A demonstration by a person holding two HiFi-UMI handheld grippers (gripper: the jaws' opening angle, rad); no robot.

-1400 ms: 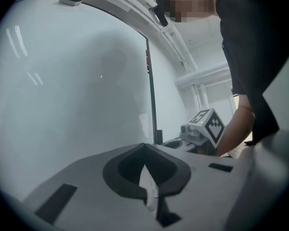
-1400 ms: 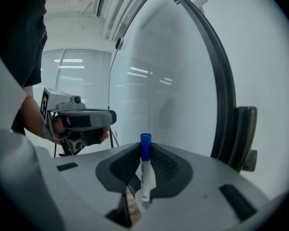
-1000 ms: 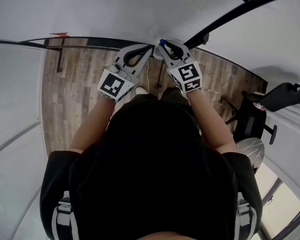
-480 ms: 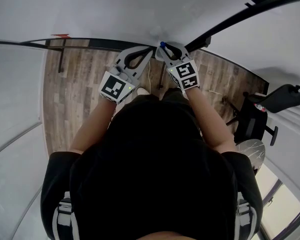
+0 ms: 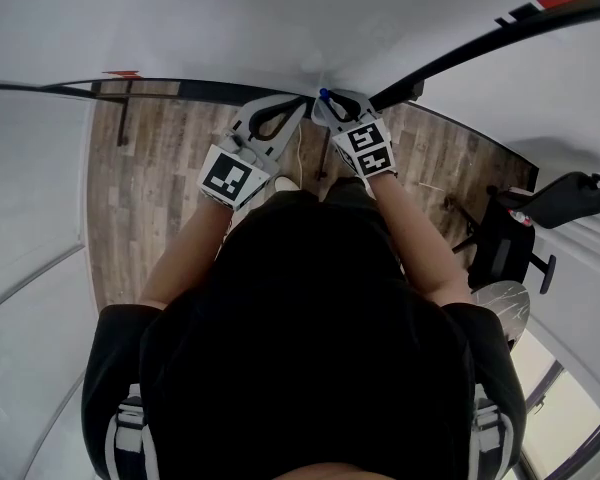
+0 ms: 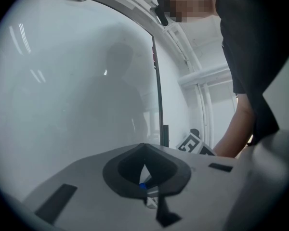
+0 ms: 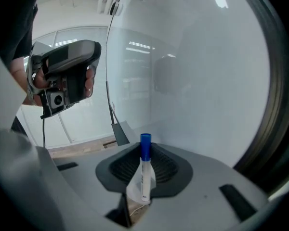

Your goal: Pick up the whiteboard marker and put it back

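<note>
The whiteboard marker (image 7: 144, 173), blue cap up, stands clamped between the pads of the right gripper (image 7: 143, 161), close in front of the whiteboard (image 7: 207, 81). The pickup looks done; setting the marker back and letting go are left. The left gripper (image 6: 145, 165) hangs alongside, jaw tips together, holding nothing.

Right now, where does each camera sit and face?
Head view: on the head, steeply down; forearms, left gripper, right gripper.
Left gripper view: on that gripper, facing the whiteboard; shut jaws, a forearm.
Right gripper view: on that gripper, whiteboard ahead; jaws gripping the whiteboard marker, a hand.
Shared: head and right views show the marker.
</note>
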